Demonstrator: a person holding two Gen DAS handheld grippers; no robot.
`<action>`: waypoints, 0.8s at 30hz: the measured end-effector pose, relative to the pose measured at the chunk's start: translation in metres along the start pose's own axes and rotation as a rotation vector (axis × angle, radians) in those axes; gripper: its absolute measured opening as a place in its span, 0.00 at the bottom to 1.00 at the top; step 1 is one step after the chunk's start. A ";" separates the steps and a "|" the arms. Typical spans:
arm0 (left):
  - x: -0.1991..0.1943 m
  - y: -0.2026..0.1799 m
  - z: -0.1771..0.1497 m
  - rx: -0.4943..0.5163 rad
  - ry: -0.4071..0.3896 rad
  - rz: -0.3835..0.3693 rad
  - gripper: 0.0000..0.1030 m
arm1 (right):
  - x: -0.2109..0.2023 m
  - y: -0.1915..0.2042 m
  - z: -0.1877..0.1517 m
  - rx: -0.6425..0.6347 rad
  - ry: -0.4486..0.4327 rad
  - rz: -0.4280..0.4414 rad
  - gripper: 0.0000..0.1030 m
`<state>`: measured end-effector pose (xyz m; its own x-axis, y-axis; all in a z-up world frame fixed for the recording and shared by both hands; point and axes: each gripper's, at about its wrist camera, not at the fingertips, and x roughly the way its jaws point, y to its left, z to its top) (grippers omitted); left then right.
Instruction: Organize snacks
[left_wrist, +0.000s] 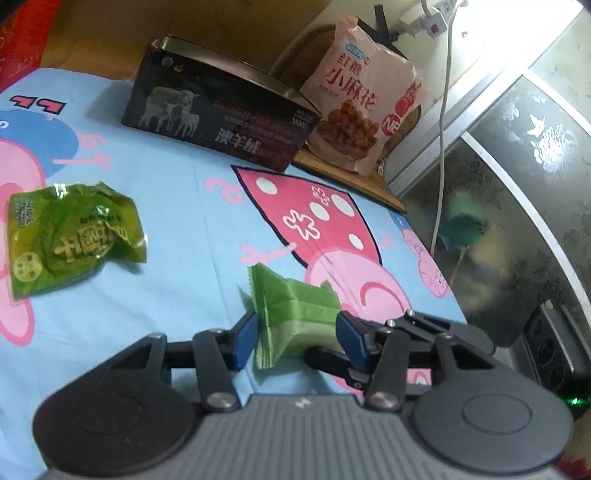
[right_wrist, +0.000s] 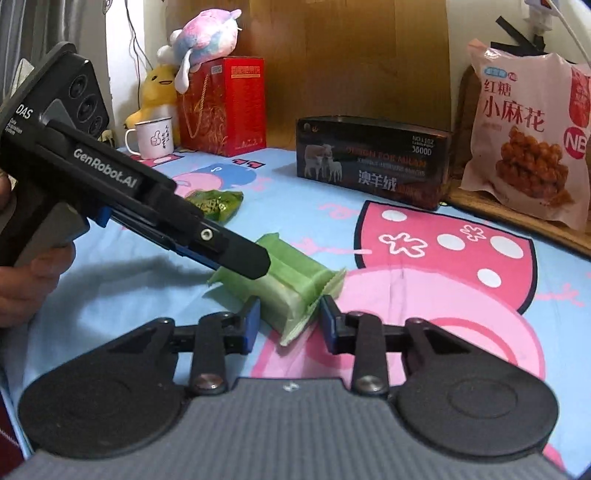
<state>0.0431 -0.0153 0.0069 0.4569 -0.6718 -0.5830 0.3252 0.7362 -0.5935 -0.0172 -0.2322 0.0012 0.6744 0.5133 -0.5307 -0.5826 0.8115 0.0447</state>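
Note:
A light green wrapped snack packet (left_wrist: 295, 306) (right_wrist: 295, 284) lies on the blue cartoon bedsheet (left_wrist: 177, 192) (right_wrist: 122, 291). My left gripper (left_wrist: 297, 338) has its blue pads against both sides of the packet. In the right wrist view the left gripper (right_wrist: 255, 264) reaches in from the left, held by a hand, its finger over the packet's far end. My right gripper (right_wrist: 290, 325) is closed across the packet's near crimped end. A crumpled dark green snack bag (left_wrist: 74, 236) (right_wrist: 214, 203) lies on the sheet further left.
A dark open-topped box (left_wrist: 221, 114) (right_wrist: 373, 162) stands at the back. A pink snack bag (left_wrist: 362, 110) (right_wrist: 528, 136) leans beside it on a wooden board. A red gift box (right_wrist: 225, 107), a mug (right_wrist: 151, 138) and plush toys (right_wrist: 207, 37) sit back left. A patterned cabinet (left_wrist: 517, 184) borders the right.

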 end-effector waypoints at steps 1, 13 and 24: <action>-0.002 0.000 0.002 -0.003 -0.010 -0.007 0.44 | 0.000 -0.001 0.001 0.010 -0.005 0.002 0.34; -0.019 -0.021 0.093 0.123 -0.196 0.022 0.44 | 0.017 -0.025 0.063 0.014 -0.194 -0.043 0.33; 0.043 0.009 0.189 0.098 -0.326 0.186 0.69 | 0.106 -0.091 0.122 0.084 -0.303 -0.229 0.41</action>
<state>0.2223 -0.0222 0.0816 0.7494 -0.4763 -0.4599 0.2819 0.8580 -0.4293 0.1628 -0.2176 0.0437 0.8936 0.3651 -0.2613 -0.3706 0.9283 0.0299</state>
